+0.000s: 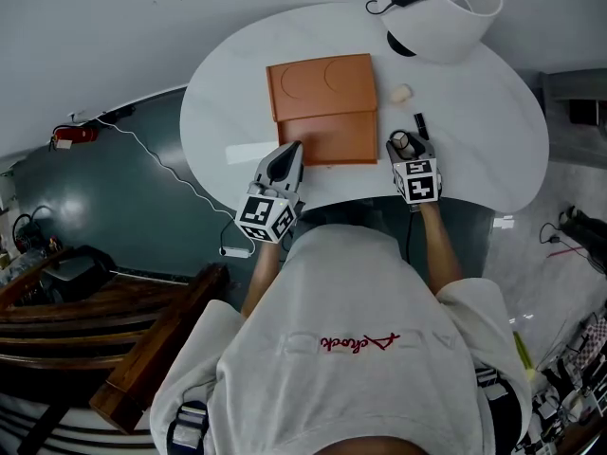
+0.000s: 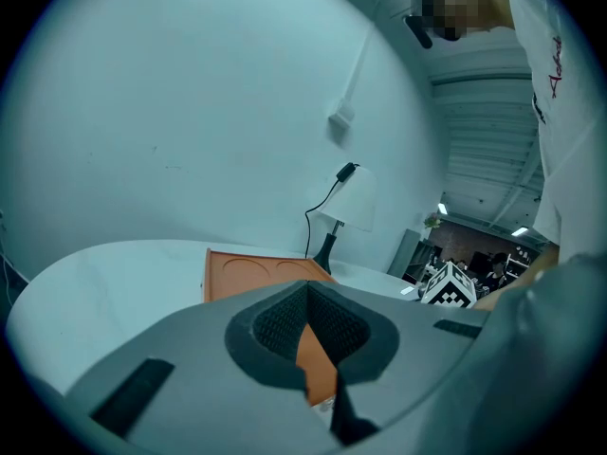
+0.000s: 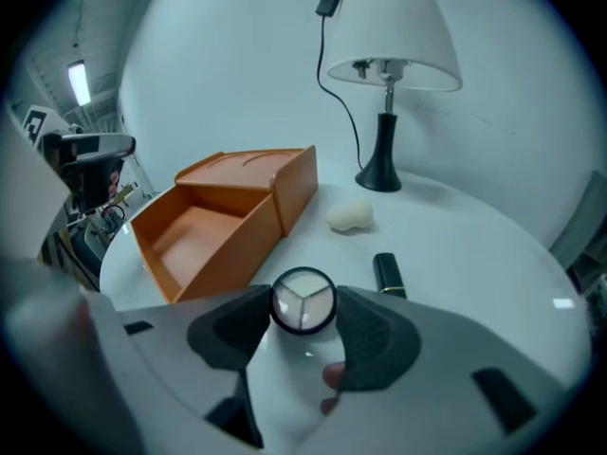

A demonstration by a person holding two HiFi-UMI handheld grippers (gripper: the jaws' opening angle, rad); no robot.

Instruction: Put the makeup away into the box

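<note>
The orange box (image 1: 337,138) lies open and empty on the white table (image 1: 223,102), its lid (image 1: 321,83) folded back behind it. My left gripper (image 1: 285,162) is at the box's front left corner. In the left gripper view the jaws (image 2: 318,354) stand nearly together with a strip of the box's orange wall (image 2: 318,363) between the pads. My right gripper (image 1: 406,144) is just right of the box, shut on a round compact (image 3: 303,301) with a clear lid. A black lipstick (image 1: 420,123) and a beige sponge (image 1: 401,92) lie beyond it.
A white lamp (image 1: 441,8) with a black base and cord stands at the table's far right. In the right gripper view the lipstick (image 3: 388,275) and sponge (image 3: 349,216) lie between the compact and the lamp (image 3: 384,64). A dark floor lies to the left of the table.
</note>
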